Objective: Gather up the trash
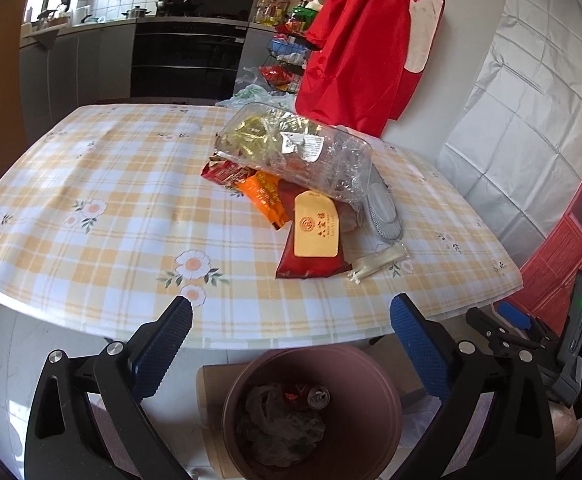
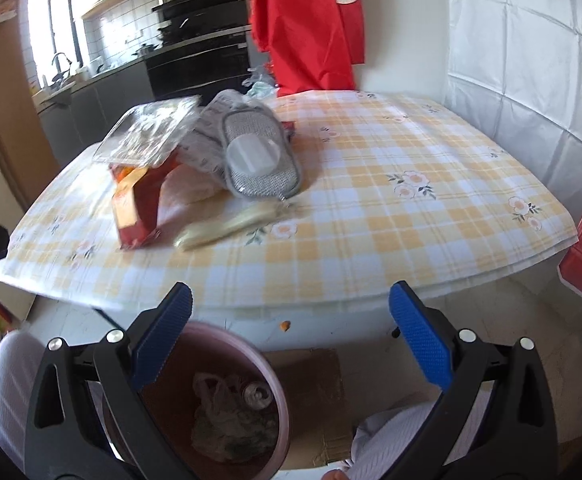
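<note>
A pile of trash lies on the checked tablecloth (image 1: pixel 111 184): a clear plastic tray (image 1: pixel 295 152), an orange snack wrapper (image 1: pixel 265 200), a red packet with a gold label (image 1: pixel 315 236), a grey mesh pouch (image 1: pixel 383 212) and a pale crumpled wrapper (image 1: pixel 377 262). Below the table's near edge stands a pink bin (image 1: pixel 371 392) holding a crumpled bag and a can. My left gripper (image 1: pixel 291 332) hangs open over the bin, nothing between its fingers. My right gripper (image 2: pixel 291 328) is open too, beside the bin (image 2: pixel 267 376), with the pile (image 2: pixel 195 160) ahead on its left.
A red cloth (image 1: pixel 355 40) hangs at the table's far side. Cardboard (image 2: pixel 311 392) lies on the floor under the bin. A white covered wall (image 2: pixel 511 60) runs along the right; kitchen counters and an oven (image 1: pixel 187 56) stand behind. A person's white-clad legs (image 2: pixel 15 384) show near the bin.
</note>
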Motion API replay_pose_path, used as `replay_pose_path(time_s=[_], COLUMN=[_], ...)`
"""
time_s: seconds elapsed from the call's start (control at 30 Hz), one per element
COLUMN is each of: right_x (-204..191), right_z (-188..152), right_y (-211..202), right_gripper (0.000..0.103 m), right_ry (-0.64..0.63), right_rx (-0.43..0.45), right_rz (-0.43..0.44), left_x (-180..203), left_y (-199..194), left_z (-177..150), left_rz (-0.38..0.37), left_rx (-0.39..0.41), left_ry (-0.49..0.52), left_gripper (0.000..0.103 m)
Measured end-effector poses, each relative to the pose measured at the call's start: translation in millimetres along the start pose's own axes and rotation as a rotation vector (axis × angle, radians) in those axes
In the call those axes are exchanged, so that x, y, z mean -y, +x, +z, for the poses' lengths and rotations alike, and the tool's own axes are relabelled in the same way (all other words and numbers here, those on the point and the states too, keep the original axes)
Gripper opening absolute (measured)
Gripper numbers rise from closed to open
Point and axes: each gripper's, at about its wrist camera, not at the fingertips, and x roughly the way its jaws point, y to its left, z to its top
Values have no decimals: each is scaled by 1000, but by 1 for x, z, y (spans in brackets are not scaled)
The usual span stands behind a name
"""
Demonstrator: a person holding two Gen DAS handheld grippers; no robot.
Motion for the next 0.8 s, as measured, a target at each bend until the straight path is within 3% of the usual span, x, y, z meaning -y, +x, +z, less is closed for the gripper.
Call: replay_pose_path(time_s=[0.13,0.23,0.47,0.57,0.67,0.8], right_x=[5,5,6,9,10,10], right_z=[13,21,45,53,58,64], right_y=[11,19,35,41,50,64], right_gripper=[97,97,97,97,97,97], right_ry=[20,2,-7,6,-1,-42], right_rx=[4,2,10,7,-8,-26], right_rz=[18,24,51,66,76,59], left_x=[2,-8,-58,-77,-81,-89], left_y=[12,22,59,84,108,138], left_z=[16,37,93,107,113,111], left_rz=[-19,-26,-9,-52,-54,-127], left_rx=[-2,-5,-12,-42,-74,-120], left_ry=[0,-42,-277,-399,-427,-551], left_gripper=[96,84,61,57,55,53])
